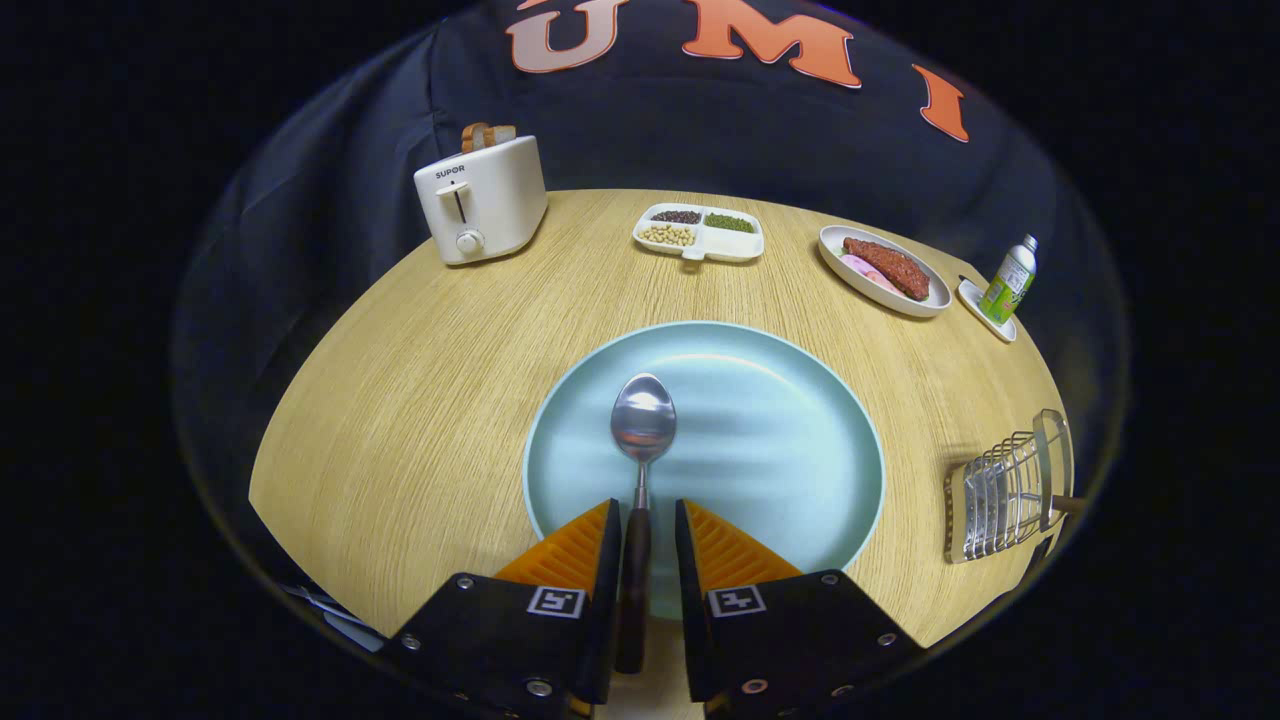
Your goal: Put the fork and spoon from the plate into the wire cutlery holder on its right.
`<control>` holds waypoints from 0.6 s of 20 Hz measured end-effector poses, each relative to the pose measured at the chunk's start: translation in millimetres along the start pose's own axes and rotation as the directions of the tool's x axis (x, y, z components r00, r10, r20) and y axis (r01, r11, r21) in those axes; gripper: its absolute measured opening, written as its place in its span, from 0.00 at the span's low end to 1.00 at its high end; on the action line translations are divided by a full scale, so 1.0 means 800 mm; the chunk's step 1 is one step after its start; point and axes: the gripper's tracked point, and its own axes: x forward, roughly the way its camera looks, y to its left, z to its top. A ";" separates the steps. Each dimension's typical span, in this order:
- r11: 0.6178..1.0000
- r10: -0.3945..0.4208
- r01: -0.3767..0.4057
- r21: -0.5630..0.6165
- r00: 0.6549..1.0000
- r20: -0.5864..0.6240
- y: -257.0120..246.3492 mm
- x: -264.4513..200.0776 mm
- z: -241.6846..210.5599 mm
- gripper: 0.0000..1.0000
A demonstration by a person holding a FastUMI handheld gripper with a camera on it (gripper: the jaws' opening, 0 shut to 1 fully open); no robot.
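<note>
The gripper (648,520) is seen nearly closed around the dark handle of the steel spoon (642,425); firm contact cannot be confirmed. The spoon bowl is positioned over the round pale-blue plate (800,440) on the wooden bench (420,400).

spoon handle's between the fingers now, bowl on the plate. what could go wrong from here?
1. The gripper straddles the spoon handle with gaps visible on both sides, so lifting before closing may leave it behind.
2. The grip sits far back on the dark handle; the bowl end could droop or swing.
3. The wire cutlery holder stands near the table edge; a knock could push it off.
</note>
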 end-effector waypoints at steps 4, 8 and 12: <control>1.000 0.002 -0.002 0.030 1.000 -0.004 -0.001 -0.002 0.001 0.11; 0.998 0.003 -0.002 0.057 1.000 -0.016 -0.014 -0.018 0.008 0.06; 0.996 0.012 -0.010 0.084 1.000 -0.028 -0.040 -0.052 0.019 0.06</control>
